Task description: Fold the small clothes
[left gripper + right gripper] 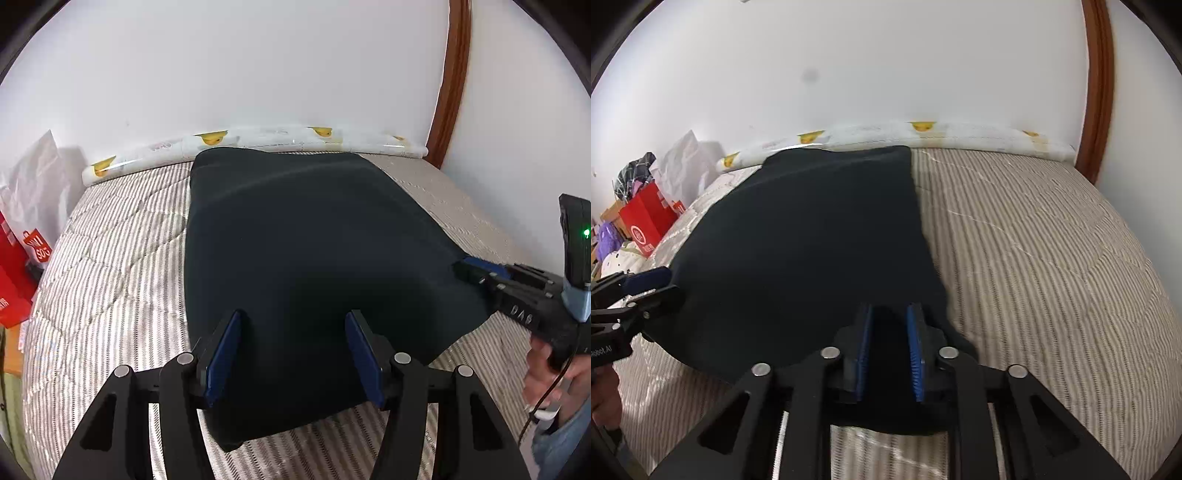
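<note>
Where it lies ahead of both claws, the dark cloth spreads flat and smooth over the striped bed, its far edge reaching the duck-print roll by the wall. The left claw hangs spread wide above the cloth's near edge, gripping nothing. The right claw sits low at the near right corner, fingers narrowed around a fold of cloth; whether they pinch it I cannot tell.
</note>
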Demonstrator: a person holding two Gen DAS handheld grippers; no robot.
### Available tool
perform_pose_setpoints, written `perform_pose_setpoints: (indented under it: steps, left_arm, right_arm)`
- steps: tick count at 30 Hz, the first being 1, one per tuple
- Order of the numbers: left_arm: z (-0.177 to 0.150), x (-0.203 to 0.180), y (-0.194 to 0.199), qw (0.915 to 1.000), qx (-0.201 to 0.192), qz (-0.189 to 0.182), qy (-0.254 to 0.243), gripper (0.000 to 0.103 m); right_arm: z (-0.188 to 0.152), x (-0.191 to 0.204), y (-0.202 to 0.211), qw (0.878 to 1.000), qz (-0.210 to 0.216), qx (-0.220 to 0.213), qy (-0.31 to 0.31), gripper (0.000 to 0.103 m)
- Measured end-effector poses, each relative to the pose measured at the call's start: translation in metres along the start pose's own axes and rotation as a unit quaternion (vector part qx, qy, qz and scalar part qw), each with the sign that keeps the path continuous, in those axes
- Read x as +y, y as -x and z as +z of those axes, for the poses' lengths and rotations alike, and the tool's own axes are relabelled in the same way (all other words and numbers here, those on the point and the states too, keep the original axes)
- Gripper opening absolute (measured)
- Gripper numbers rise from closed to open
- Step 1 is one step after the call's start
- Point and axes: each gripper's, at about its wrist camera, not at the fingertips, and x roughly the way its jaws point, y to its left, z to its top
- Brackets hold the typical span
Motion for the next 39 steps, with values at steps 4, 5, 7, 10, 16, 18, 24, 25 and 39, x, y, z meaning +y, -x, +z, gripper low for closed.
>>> perform_pose_setpoints:
  steps: [4, 5, 7, 10, 16, 18, 24, 25, 39]
  left_arm:
    - [-0.006, 0.007, 0.007, 0.9999, 0.000, 0.014, 0.004, 0.058]
    - [-0.009, 0.011, 0.008, 0.9998, 0.003, 0.021, 0.008, 0.060]
    - [-0.013, 0.021, 0.008, 0.9995, 0.011, 0.015, 0.025, 0.061]
    - [-0.022, 0.036, 0.011, 0.9977, 0.021, -0.003, 0.065, 0.061]
    - [-0.035, 0.041, 0.024, 0.9965, 0.018, 0.007, 0.081, 0.060]
    - [-0.040, 0.044, 0.026, 0.9962, 0.019, 0.000, 0.085, 0.059]
    - [-0.057, 0.044, 0.033, 0.9966, 0.027, -0.005, 0.077, 0.054]
    - [-0.063, 0.044, 0.036, 0.9972, 0.024, -0.006, 0.071, 0.053]
    - [-0.050, 0.051, 0.018, 0.9976, 0.018, -0.015, 0.066, 0.019]
  right_arm:
    - [-0.003, -0.005, 0.003, 1.000, -0.005, -0.003, 0.000, 0.015]
    - [-0.004, -0.004, 0.004, 1.000, -0.008, -0.004, 0.001, 0.015]
    - [-0.006, -0.006, 0.005, 1.000, -0.007, -0.004, -0.002, 0.015]
    - [-0.009, -0.008, 0.008, 1.000, -0.004, -0.003, -0.012, 0.015]
    - [-0.009, -0.014, 0.022, 0.999, -0.005, -0.009, -0.040, 0.018]
    - [-0.009, -0.018, 0.023, 0.999, 0.003, -0.007, -0.045, 0.018]
    - [-0.016, -0.023, 0.015, 0.999, -0.001, 0.018, -0.034, 0.018]
    - [-0.016, -0.024, 0.018, 0.999, 0.000, 0.016, -0.037, 0.018]
    - [-0.032, -0.028, 0.052, 0.999, -0.020, 0.009, -0.050, 0.023]
